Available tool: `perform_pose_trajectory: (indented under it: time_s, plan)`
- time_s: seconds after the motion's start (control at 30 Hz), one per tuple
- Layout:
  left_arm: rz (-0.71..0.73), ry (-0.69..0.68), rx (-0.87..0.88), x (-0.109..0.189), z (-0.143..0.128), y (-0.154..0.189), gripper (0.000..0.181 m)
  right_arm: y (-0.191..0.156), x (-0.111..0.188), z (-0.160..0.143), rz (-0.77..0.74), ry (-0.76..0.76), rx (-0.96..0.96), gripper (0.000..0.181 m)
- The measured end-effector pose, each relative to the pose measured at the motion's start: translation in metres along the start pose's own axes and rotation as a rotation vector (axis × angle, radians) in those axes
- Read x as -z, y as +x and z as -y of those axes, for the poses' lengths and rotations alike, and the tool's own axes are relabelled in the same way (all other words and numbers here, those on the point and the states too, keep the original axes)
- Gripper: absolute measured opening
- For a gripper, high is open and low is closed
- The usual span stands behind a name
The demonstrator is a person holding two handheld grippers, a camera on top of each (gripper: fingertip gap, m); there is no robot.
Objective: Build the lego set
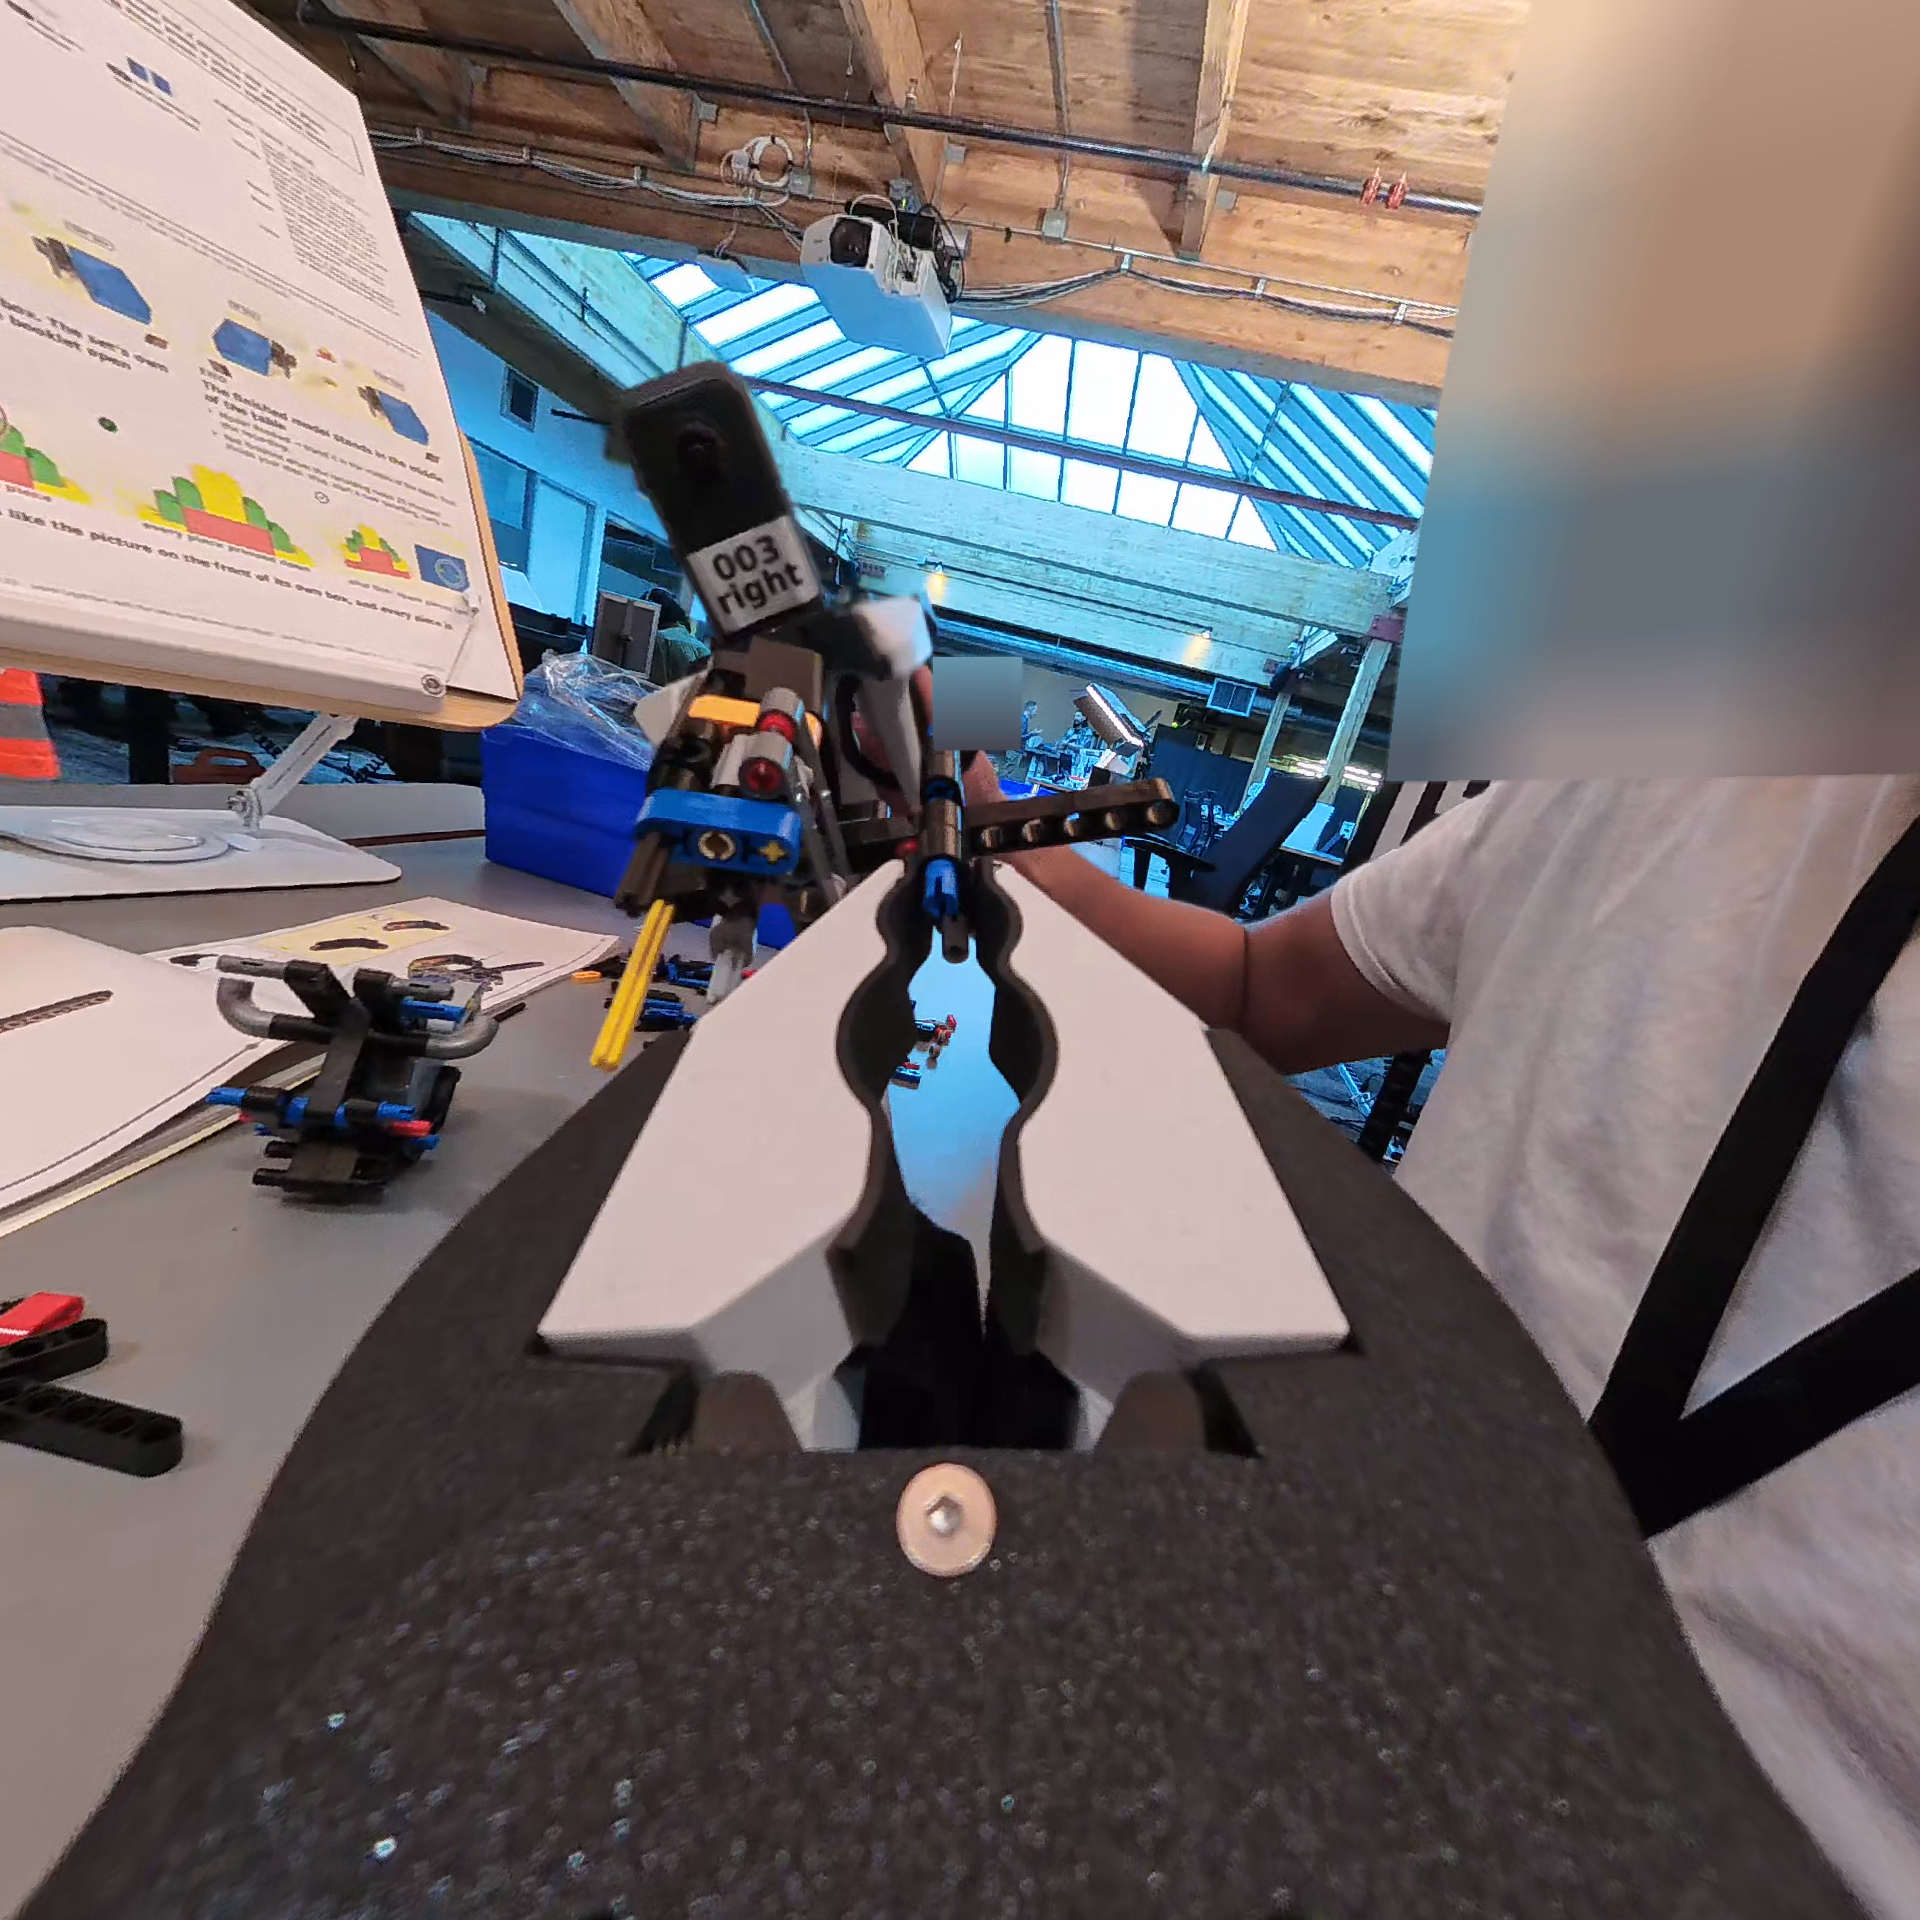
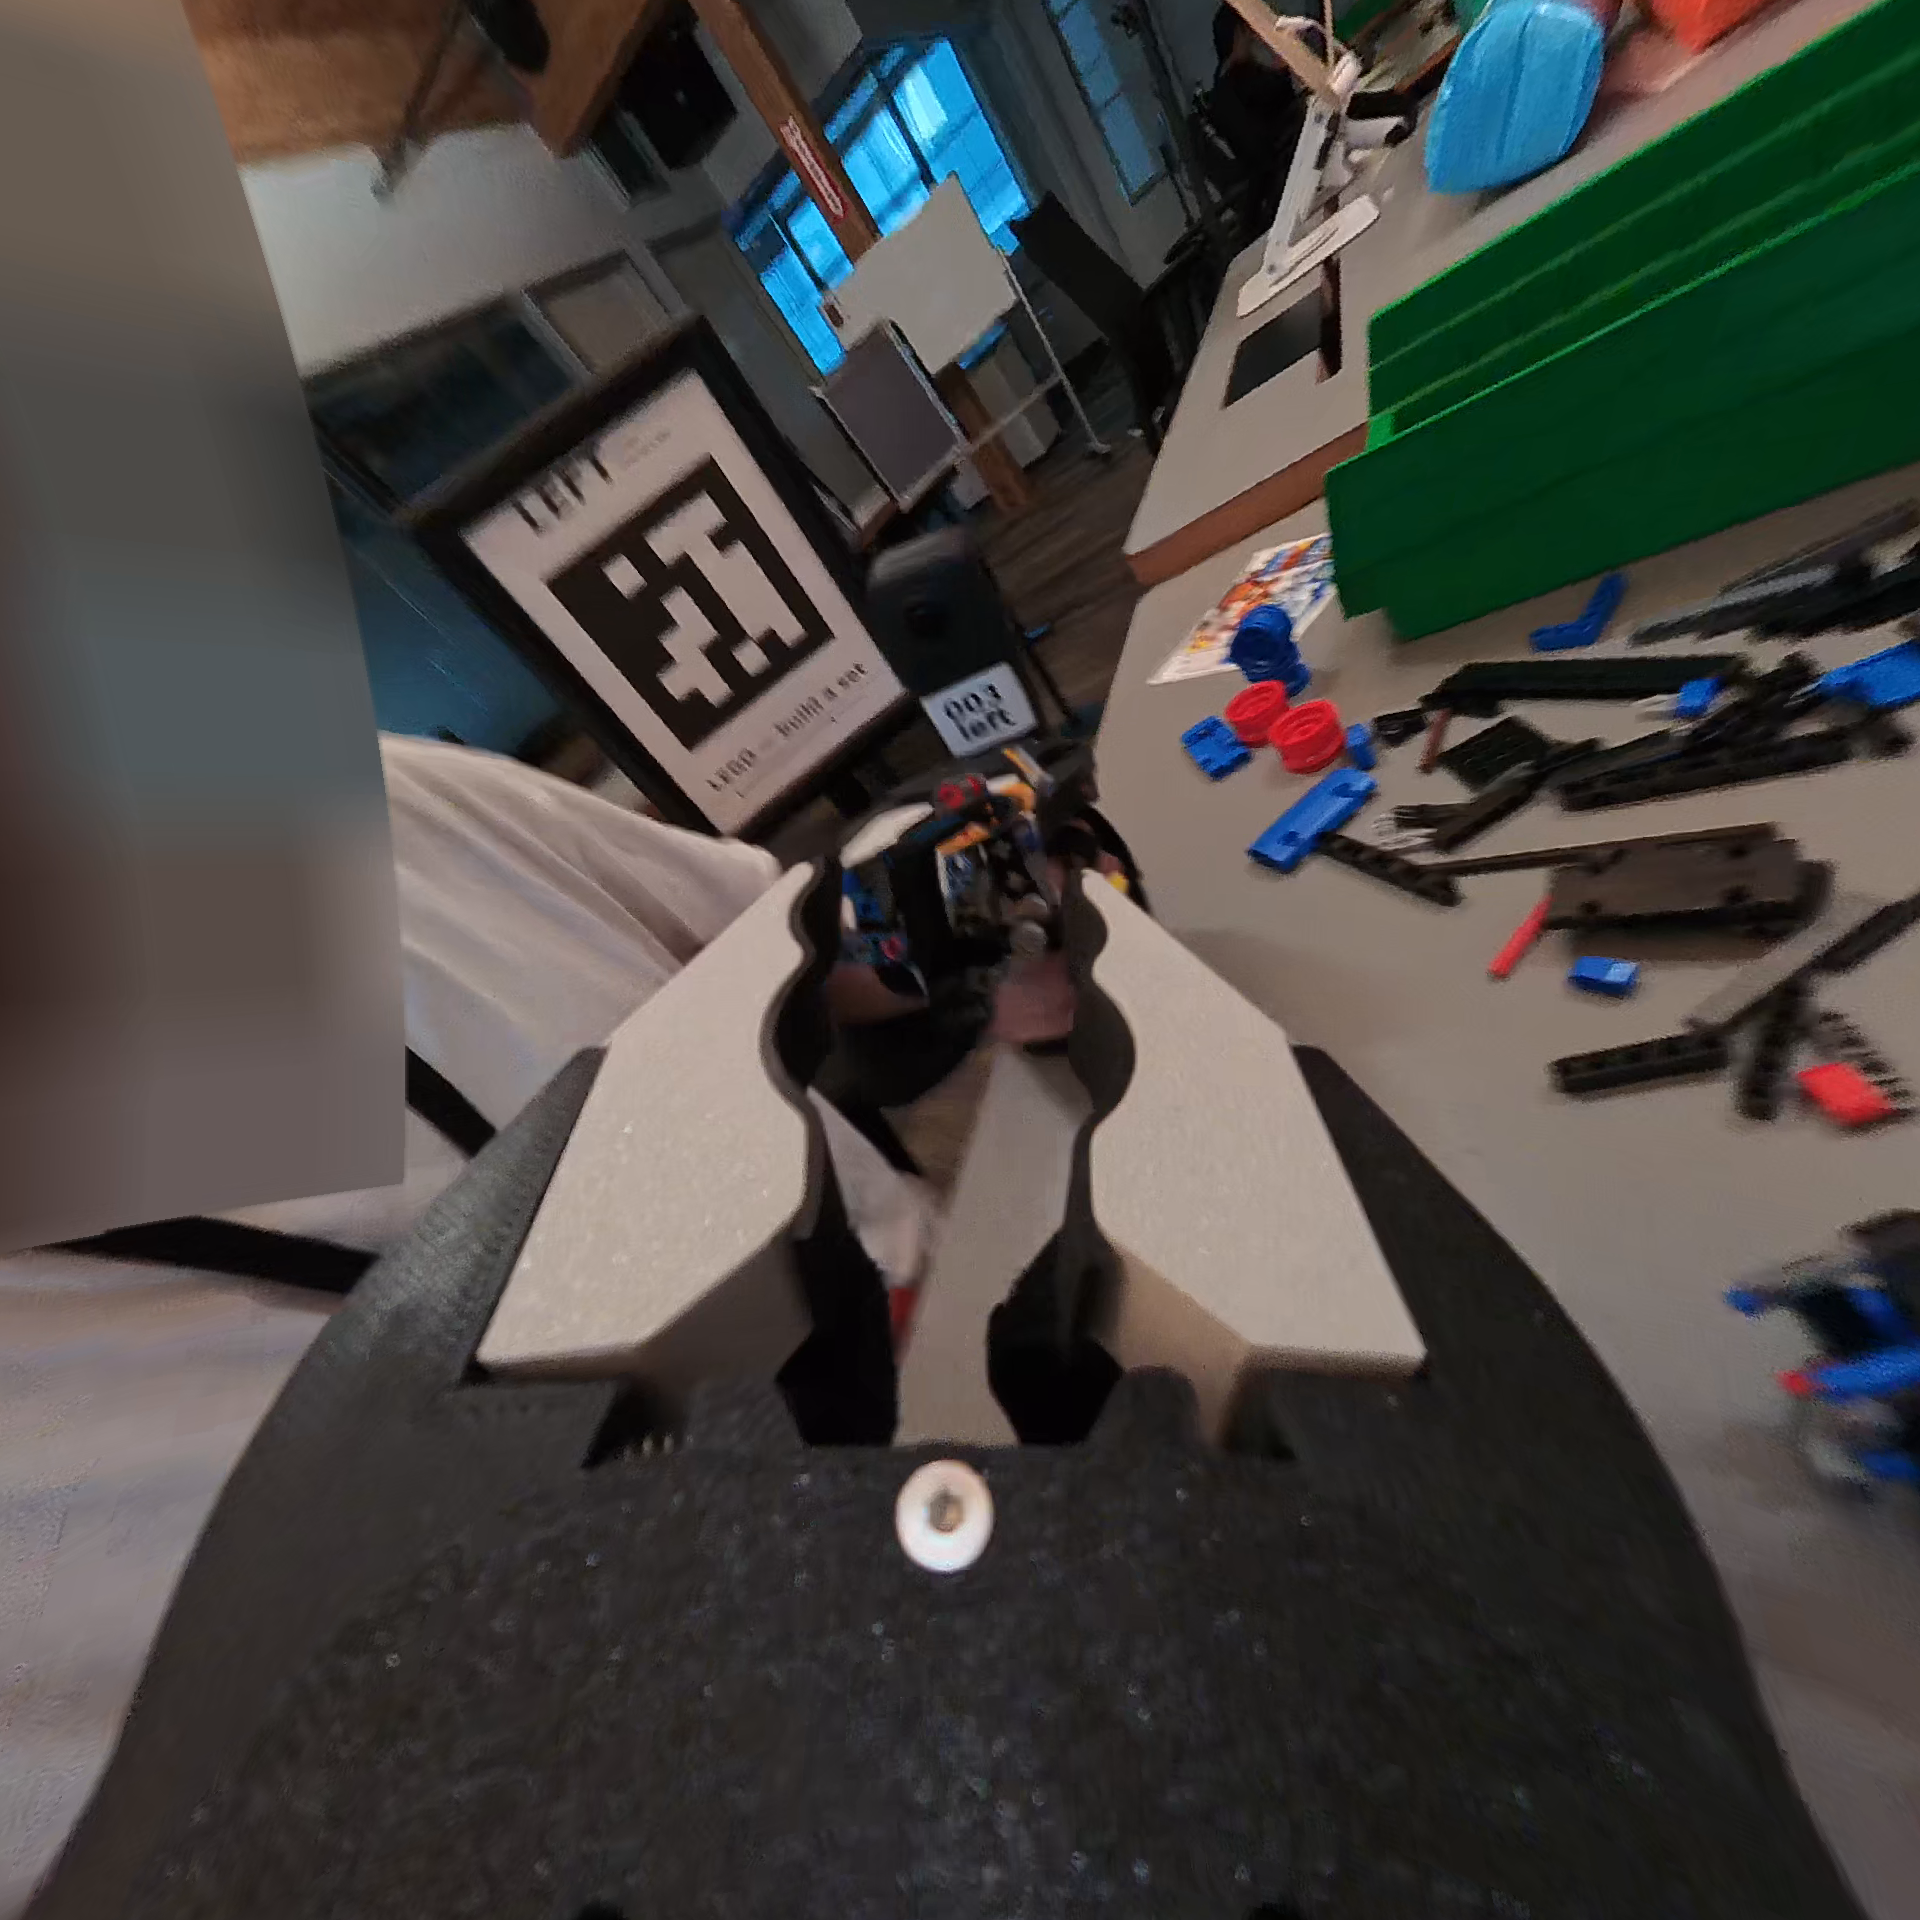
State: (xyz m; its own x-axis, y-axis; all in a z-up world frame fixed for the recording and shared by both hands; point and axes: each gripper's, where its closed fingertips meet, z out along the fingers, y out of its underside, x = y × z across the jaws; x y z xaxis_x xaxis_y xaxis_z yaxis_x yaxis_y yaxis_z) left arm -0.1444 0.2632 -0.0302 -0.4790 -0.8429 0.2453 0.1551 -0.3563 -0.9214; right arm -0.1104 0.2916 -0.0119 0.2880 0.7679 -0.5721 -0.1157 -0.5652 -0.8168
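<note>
My left gripper [image 1: 948,885] is shut on a short black connector with a blue pin [image 1: 943,878]; a black holed beam [image 1: 1075,816] sticks out to the right of it. Just beyond, the right gripper holds a partly built lego assembly [image 1: 722,821] of blue, black and grey parts with a yellow axle [image 1: 634,987] hanging down. In the right wrist view my right gripper [image 2: 951,899] is shut on that assembly [image 2: 961,873], held in the air off the table edge. The two held parts are close; whether they touch I cannot tell.
A black and blue sub-assembly [image 1: 348,1070] sits on an open booklet [image 1: 94,1060]. An instruction sheet [image 1: 208,312] stands on a stand at the left. Loose black beams [image 2: 1662,894], red wheels [image 2: 1283,727] and green bins [image 2: 1621,416] lie on the grey table [image 2: 1299,1039]. A person's white shirt [image 1: 1662,1143] is close. The grippers' ends are close to 5 cm from one another.
</note>
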Motion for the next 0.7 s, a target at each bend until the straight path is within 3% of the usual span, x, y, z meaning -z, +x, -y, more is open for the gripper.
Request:
perform_pose_trajectory:
  time_s: [0.13, 0.33, 0.43, 0.5, 0.7]
  plan:
    - [0.001, -0.003, 0.018, 0.001, -0.001, -0.002, 0.006, 0.008, 0.012, -0.021, -0.106, -0.091, 0.299, 0.032]
    - [0.002, -0.030, 0.006, -0.001, -0.005, -0.003, 0.006, 0.009, 0.004, -0.034, -0.156, -0.157, 0.438, 0.023]
    - [0.019, -0.055, -0.020, -0.002, -0.009, -0.004, 0.006, 0.008, 0.004, -0.029, -0.169, -0.128, 0.460, 0.007]
    - [0.045, -0.084, -0.049, -0.002, -0.013, -0.007, 0.006, 0.007, 0.003, -0.031, -0.154, -0.136, 0.429, 0.006]
    - [0.140, -0.206, -0.223, -0.001, -0.026, -0.015, 0.006, -0.001, 0.001, -0.031, -0.036, -0.083, 0.157, 0.004]
